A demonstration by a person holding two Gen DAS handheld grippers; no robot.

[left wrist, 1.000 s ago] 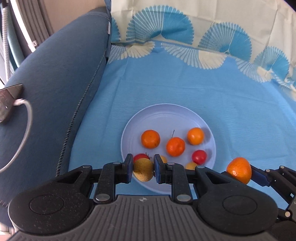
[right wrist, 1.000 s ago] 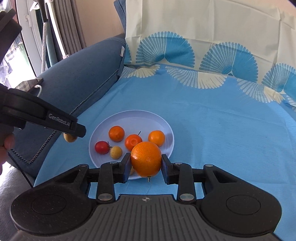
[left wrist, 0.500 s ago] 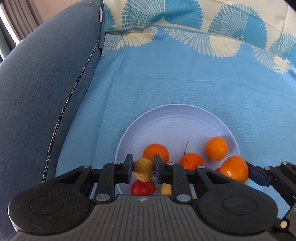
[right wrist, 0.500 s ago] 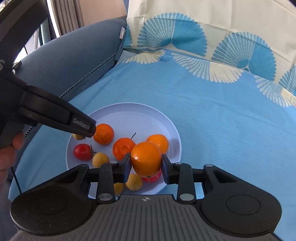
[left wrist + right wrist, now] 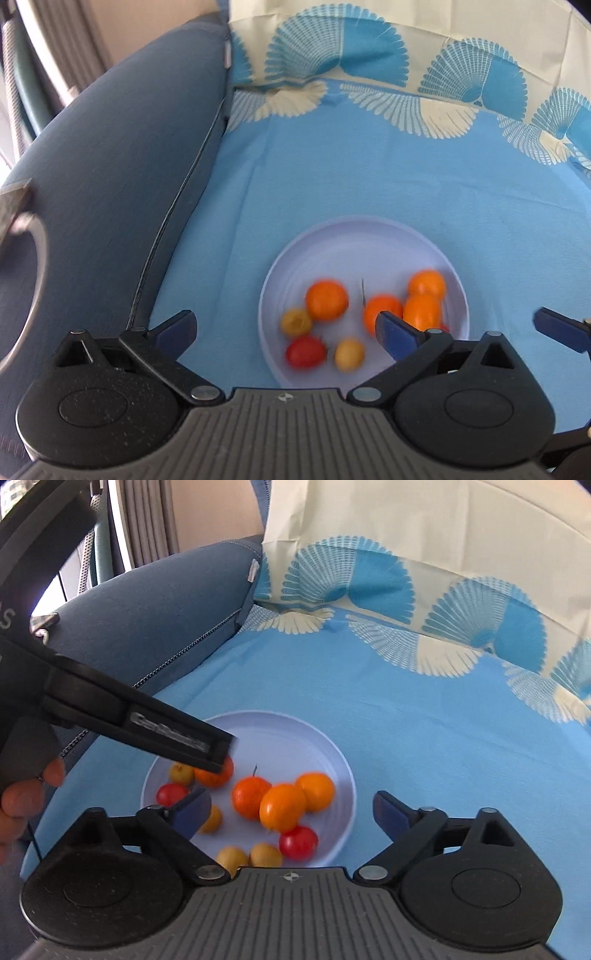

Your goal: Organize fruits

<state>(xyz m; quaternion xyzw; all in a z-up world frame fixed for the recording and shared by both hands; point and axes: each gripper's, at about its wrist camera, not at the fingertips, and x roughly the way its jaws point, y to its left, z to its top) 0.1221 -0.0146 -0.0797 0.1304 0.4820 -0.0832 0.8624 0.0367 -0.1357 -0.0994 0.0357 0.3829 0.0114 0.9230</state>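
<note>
A pale blue plate [image 5: 354, 236] [image 5: 332, 753] lies on the blue cloth and holds several fruits. In the left wrist view a small yellow fruit [image 5: 295, 322] lies by an orange [image 5: 326, 299]. In the right wrist view a bigger orange [image 5: 283, 807] rests among the other oranges, with a red fruit [image 5: 298, 842] in front. My left gripper [image 5: 284, 328] is open and empty just above the plate's near edge; it also shows in the right wrist view [image 5: 221, 749]. My right gripper [image 5: 290, 812] is open and empty above the plate.
A dark blue sofa arm [image 5: 110, 166] [image 5: 155, 620] rises left of the plate. A cream and blue fan-patterned cloth [image 5: 406, 55] [image 5: 424, 572] hangs over the backrest behind. A strap loop [image 5: 33, 277] lies on the sofa arm.
Both grippers have opened and pulled back. The yellow fruit from the left gripper and the orange from the right gripper now lie on the plate.
</note>
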